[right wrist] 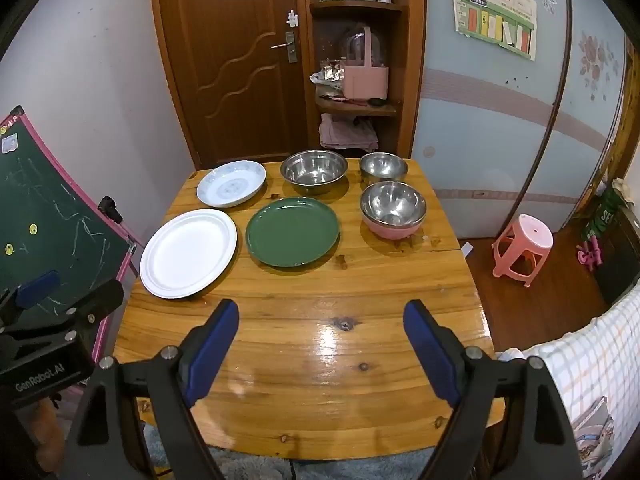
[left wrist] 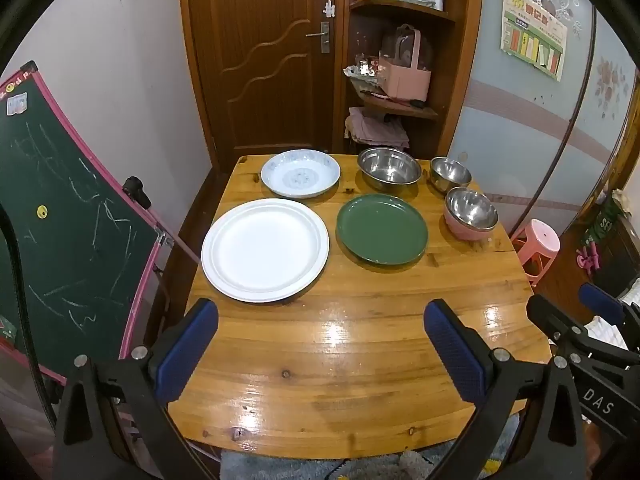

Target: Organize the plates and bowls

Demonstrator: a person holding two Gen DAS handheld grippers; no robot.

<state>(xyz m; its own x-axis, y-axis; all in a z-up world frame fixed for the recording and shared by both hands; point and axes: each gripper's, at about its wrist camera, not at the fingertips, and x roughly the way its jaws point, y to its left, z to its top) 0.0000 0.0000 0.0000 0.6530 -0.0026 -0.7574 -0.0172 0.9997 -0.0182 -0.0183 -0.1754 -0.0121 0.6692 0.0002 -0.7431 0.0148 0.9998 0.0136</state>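
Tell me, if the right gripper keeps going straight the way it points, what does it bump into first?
Probably the bare wooden table. The right gripper tilts downward, open and empty, with only tabletop ahead of it. The green plate lies farther on, though depth is hard to judge.

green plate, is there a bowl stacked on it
No, the green plate lies bare on the wooden table, and the nearest steel bowl sits apart from it in a pink bowl.

Three plates and three bowls are sitting on the table (right wrist: 304, 360): the large plate (right wrist: 188, 253) lying near-left, a second plate (right wrist: 292, 231) right of it, the patterned plate (right wrist: 231, 183) behind, bowls (right wrist: 313, 170) sitting rightward.
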